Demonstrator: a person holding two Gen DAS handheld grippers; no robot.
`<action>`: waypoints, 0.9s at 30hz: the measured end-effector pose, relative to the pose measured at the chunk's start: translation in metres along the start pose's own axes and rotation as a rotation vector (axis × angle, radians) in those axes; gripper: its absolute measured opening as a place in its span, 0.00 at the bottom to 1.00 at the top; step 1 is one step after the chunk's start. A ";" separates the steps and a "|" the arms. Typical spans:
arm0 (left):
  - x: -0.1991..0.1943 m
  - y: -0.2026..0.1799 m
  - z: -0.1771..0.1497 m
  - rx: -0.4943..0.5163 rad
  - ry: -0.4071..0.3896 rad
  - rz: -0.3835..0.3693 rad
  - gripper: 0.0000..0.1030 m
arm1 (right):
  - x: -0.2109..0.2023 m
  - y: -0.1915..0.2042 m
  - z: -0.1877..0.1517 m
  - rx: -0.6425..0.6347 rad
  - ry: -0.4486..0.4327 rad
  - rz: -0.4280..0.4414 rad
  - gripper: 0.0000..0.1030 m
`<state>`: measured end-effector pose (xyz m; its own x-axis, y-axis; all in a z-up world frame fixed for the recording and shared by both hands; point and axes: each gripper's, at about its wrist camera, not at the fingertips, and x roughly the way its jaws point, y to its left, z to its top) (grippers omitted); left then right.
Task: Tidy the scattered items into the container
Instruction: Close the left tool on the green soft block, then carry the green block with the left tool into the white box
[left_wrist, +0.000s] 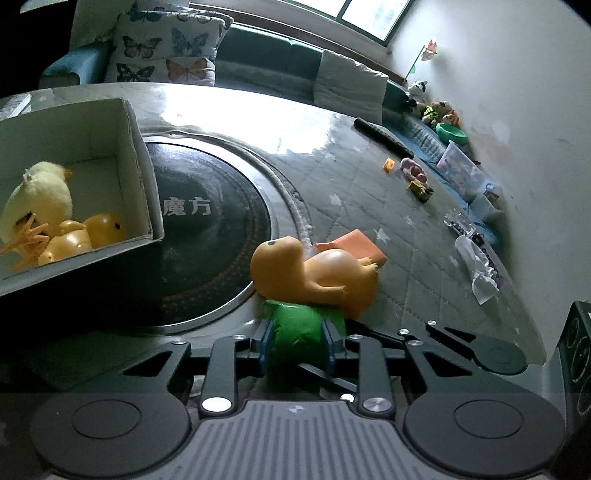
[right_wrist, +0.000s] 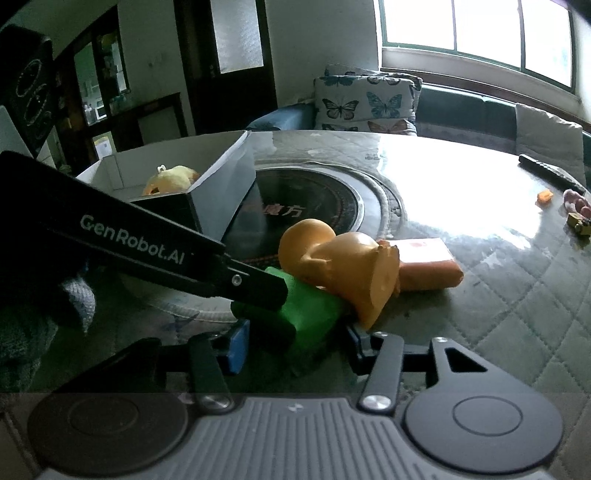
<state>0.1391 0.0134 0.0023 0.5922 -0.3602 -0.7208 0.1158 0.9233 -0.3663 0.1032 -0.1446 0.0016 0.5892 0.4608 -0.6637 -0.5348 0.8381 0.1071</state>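
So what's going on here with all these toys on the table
A person is tidying toys with handheld tongs. The left tongs are shut on a green toy beside the orange rubber animal, which lies against it on the table. The right tongs sit open around the same spot. The box already holds a plush chick and yellow ducks.

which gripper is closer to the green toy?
Left. The left gripper is shut on the green toy, both fingers against it. The right gripper is open just beside it, fingers straddling but apparently not touching.
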 end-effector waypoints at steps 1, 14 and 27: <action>-0.001 0.000 -0.001 0.001 -0.003 0.002 0.28 | 0.000 0.001 0.000 -0.002 -0.001 0.002 0.50; -0.042 0.000 0.000 -0.016 -0.096 0.050 0.25 | -0.013 0.022 0.017 -0.062 -0.058 0.045 0.48; -0.084 0.022 0.020 -0.037 -0.225 0.107 0.25 | -0.010 0.054 0.058 -0.146 -0.149 0.100 0.48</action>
<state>0.1083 0.0667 0.0663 0.7629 -0.2178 -0.6087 0.0161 0.9476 -0.3190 0.1031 -0.0869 0.0572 0.6061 0.5867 -0.5370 -0.6706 0.7400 0.0516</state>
